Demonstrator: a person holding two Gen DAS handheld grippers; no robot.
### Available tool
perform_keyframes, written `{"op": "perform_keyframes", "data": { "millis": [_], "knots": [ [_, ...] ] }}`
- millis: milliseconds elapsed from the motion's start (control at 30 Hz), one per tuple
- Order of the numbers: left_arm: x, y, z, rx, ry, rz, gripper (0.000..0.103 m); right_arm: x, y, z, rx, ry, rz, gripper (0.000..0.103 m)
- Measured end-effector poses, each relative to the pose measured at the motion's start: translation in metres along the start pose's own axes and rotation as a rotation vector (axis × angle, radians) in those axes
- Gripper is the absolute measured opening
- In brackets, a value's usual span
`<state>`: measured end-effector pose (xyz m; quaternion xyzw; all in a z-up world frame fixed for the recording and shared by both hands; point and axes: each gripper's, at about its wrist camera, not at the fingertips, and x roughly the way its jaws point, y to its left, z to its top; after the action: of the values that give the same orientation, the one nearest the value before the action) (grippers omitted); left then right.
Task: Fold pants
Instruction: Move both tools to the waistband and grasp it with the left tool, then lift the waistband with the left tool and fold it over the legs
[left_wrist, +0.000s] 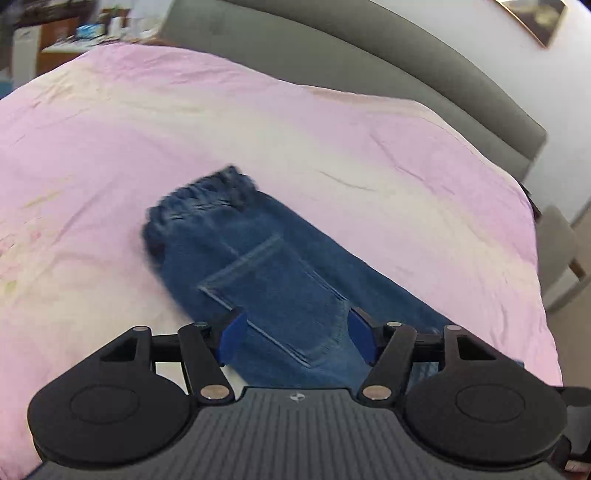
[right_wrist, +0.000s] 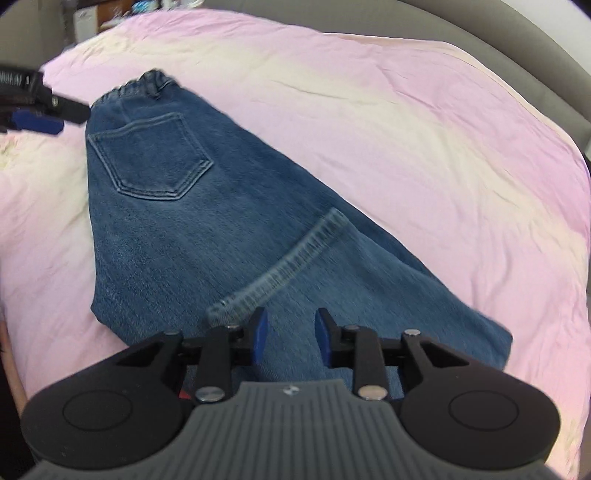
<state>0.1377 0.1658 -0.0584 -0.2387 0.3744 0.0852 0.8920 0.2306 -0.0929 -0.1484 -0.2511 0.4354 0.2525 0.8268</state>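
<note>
Blue denim pants (right_wrist: 207, 236) lie on a pink bedspread (right_wrist: 424, 129), back pocket (right_wrist: 151, 158) up, waistband (right_wrist: 147, 86) at the far end. A leg hem (right_wrist: 284, 266) is folded over onto the pants. My right gripper (right_wrist: 290, 336) is open just above the denim near the hem, holding nothing. In the left wrist view the pants (left_wrist: 280, 273) run from the waistband (left_wrist: 207, 195) toward me. My left gripper (left_wrist: 295, 332) is open wide over the back pocket (left_wrist: 273, 291). It also shows at the left edge of the right wrist view (right_wrist: 37, 118), beside the waistband.
A grey padded headboard (left_wrist: 369, 62) curves behind the bed. A framed picture (left_wrist: 535, 18) hangs on the wall. Cluttered furniture (left_wrist: 55, 40) stands at the far left. A grey chair (left_wrist: 557, 254) is beside the bed's right edge.
</note>
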Motion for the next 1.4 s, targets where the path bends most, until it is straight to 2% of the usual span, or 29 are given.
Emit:
{"op": "perform_keyframes", "data": {
  "millis": [167,300,467,533,633,700,800,867,1000,1067,1167,1233,1267,1333,1400],
  "knots": [
    [0.013,0.049,0.012,-0.118,0.016,0.072,0.079,0.02,0.013,0.026,-0.113,0.043,0.013,0.025],
    [0.026,0.093,0.016,-0.257,0.052,0.051,0.08,0.036,0.018,0.048,-0.171,0.076,0.036,0.025],
    [0.041,0.132,0.016,-0.384,0.07,0.043,0.082,0.06,0.022,0.066,-0.238,0.157,0.114,0.024],
    [0.048,0.142,0.016,-0.431,0.065,0.012,0.083,0.07,0.025,0.069,-0.271,0.192,0.134,0.024],
    [0.058,0.146,0.016,-0.477,0.075,-0.083,0.083,0.08,0.026,0.068,-0.322,0.258,0.135,0.023],
    [0.062,0.145,0.017,-0.473,0.068,-0.112,0.085,0.073,0.021,0.071,-0.347,0.251,0.146,0.021],
    [0.075,0.14,0.019,-0.463,0.068,-0.103,0.089,0.053,-0.001,0.08,-0.323,0.229,0.176,0.021],
    [0.087,0.138,0.02,-0.484,0.083,-0.096,0.089,0.048,-0.015,0.082,-0.323,0.247,0.166,0.021],
    [0.102,0.133,0.019,-0.457,0.054,-0.075,0.088,0.069,-0.028,0.078,-0.326,0.301,0.156,0.018],
    [0.106,0.131,0.018,-0.428,0.049,-0.056,0.087,0.082,-0.026,0.074,-0.339,0.31,0.177,0.018],
    [0.111,0.132,0.016,-0.424,0.03,-0.069,0.087,0.098,-0.023,0.074,-0.353,0.321,0.204,0.019],
    [0.112,0.133,0.016,-0.415,0.021,-0.085,0.073,0.106,-0.027,0.077,-0.319,0.325,0.221,0.019],
    [0.111,0.133,0.016,-0.406,0.018,-0.085,0.071,0.109,-0.029,0.078,-0.293,0.331,0.226,0.019],
    [0.109,0.131,0.016,-0.39,0.006,-0.078,0.061,0.113,-0.031,0.079,-0.27,0.338,0.227,0.019],
    [0.105,0.13,0.016,-0.394,-0.012,-0.083,0.058,0.112,-0.028,0.079,-0.291,0.332,0.217,0.02]
  ]
}}
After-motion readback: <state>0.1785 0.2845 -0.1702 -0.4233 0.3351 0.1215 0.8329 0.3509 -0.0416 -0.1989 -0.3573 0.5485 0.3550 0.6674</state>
